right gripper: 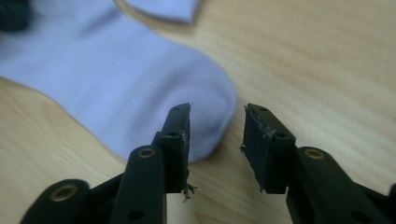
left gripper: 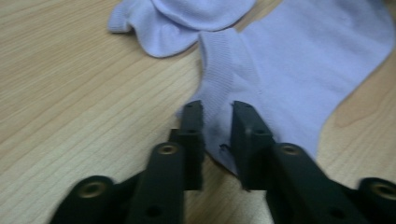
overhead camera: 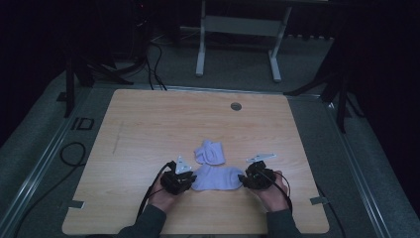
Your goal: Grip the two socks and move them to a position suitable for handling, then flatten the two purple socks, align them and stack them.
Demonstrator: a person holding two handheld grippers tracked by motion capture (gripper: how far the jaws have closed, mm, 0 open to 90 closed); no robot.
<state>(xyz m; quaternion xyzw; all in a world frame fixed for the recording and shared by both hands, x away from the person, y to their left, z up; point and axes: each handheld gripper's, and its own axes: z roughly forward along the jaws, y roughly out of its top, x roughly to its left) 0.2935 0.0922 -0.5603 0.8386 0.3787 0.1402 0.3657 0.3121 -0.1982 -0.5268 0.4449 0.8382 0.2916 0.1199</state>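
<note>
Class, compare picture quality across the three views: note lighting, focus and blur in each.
High view: dim, surroundings nearly black, the wooden table evenly lit without glare. Left gripper view: bright, the flat lilac sock fairly sharp, black jaws soft at the bottom edge. Right gripper view: sock toe and wood grain blurred, jaws sharper.

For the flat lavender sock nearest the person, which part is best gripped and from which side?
Probably at its two ends, each from its own outer side. The flat sock lies lengthwise between the grippers: its ribbed cuff points at the left gripper, its rounded toe at the right gripper. Both edges lie thin on the table, so low, near-level jaws could slide around them. The crumpled sock lies behind it.
</note>
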